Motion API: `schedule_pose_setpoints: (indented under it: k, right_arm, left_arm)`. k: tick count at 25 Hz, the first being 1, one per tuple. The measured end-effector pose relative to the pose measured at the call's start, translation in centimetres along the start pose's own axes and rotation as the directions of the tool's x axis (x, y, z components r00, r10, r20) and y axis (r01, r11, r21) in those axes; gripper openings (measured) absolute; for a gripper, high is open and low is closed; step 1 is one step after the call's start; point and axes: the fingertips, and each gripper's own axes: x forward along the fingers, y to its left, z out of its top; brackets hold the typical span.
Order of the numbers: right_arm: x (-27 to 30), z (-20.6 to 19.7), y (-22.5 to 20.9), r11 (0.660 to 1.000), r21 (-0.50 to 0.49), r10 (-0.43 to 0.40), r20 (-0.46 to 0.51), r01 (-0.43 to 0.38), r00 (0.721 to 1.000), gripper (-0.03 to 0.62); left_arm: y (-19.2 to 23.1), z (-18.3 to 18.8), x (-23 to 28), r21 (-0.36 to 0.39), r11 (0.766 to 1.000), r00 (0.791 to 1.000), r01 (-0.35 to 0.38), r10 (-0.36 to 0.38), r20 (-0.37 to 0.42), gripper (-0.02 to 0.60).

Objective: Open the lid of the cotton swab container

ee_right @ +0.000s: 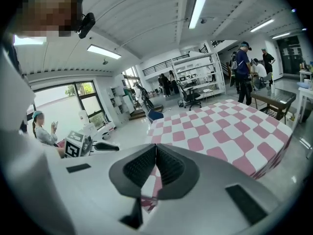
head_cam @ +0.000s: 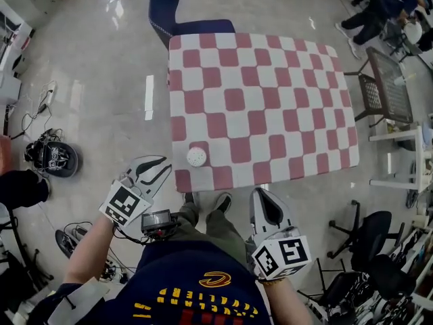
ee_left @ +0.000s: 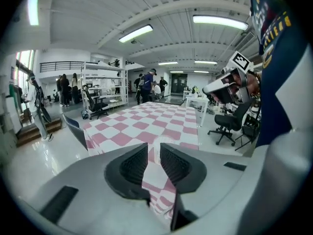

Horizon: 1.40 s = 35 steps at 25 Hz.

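Under strip lights in a large workshop hall, a glossy pale floor [head_cam: 101, 66] is seen around a square worktop [head_cam: 270, 124] that is covered by a pink-and-white chequered cloth [head_cam: 233, 100]. A dark blue chair [head_cam: 177, 15] is set at the worktop's far edge, a mesh chair [head_cam: 384, 87] at its right side, and black office chairs [head_cam: 369, 239] are grouped on the floor to the near right. Metal shelving [ee_left: 100, 84] and several standing people are visible far off in both gripper views. The cotton swab container [head_cam: 196, 156], small, round and white, is placed upright on the cloth close to the worktop's near left corner. Its lid is turned up towards the head camera and is on, and from above only a disc is shown, so no long side can be made out. The left gripper [head_cam: 162, 168] is held just off that corner, near the container but not touching it. Its fingers [ee_left: 131, 166] are parted by a narrow gap with nothing pressed between them, and the container's white top is glimpsed beyond that gap. The right gripper [head_cam: 262, 196] is held below the worktop's near edge, well apart from the container, with its fingers [ee_right: 139, 168] closed together on nothing.
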Motion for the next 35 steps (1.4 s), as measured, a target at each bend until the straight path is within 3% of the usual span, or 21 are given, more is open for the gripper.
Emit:
schedule_pose_setpoints:
  k: [3,6,10,15,23,35]
  right_arm:
    - [0.6,0.4,-0.8,1.0,-0.01,0.004,-0.017,-0.004,1.0,0.011]
    - [1.0,0.6,-1.2,1.0,-0.015,0.007,-0.031,-0.007,0.999,0.011]
    - [1.2,0.2,-1.4,1.0,-0.013,0.006,-0.051,-0.007,0.999,0.011]
    - [1.0,-0.2,-2.1,1.0,-0.002,-0.008,-0.067,0.008,0.998,0.011]
    - [0.9,-1.1,-2.8,0.998,0.045,-0.03,-0.079,0.034,0.996,0.011]
    - [1.0,-2.6,-2.3,0.996,0.076,-0.044,-0.104,0.052,0.994,0.011]
  left_arm:
    - [0.0,-1.0,1.4,0.028,0.999,0.999,0.025,-0.024,-0.024,0.117]
    - [-0.3,-2.4,3.0,0.006,0.998,0.997,0.059,-0.059,-0.046,0.204]
    - [-0.8,-3.7,4.6,-0.03,0.995,0.994,0.095,-0.097,-0.055,0.268]
    - [-1.9,-4.6,7.1,-0.028,0.987,0.984,0.157,-0.159,-0.078,0.282]
    - [-3.5,-5.0,10.2,0.041,0.972,0.968,0.231,-0.226,-0.108,0.323]
    - [-3.7,-5.1,12.5,0.033,0.978,0.975,0.207,-0.203,-0.09,0.322]
